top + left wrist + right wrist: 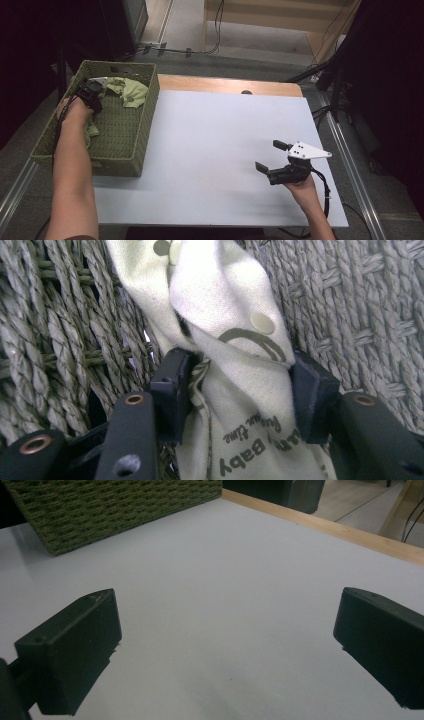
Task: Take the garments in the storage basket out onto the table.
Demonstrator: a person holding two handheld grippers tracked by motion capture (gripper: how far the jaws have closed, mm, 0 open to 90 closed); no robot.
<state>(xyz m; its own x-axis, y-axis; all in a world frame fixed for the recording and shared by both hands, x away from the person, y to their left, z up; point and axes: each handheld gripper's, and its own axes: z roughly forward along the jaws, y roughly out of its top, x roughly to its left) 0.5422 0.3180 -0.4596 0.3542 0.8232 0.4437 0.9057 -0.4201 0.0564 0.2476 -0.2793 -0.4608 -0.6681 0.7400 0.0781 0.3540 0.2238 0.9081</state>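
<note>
Left tongs (240,385) are clamped on a bunched pale-green baby garment (235,315) inside the woven basket (127,145) at the table's (225,150) far-left corner. Judgement: lift straight up, clear of the rim, before carrying. Right tongs (272,157) rest wide open and empty near the right edge. The left gripper view reveals printed lettering and snap buttons (262,322); the high view places the basket.

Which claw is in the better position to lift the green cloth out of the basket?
Left. The left claw already pinches the green cloth inside the basket; the right claw is open over the table.
</note>
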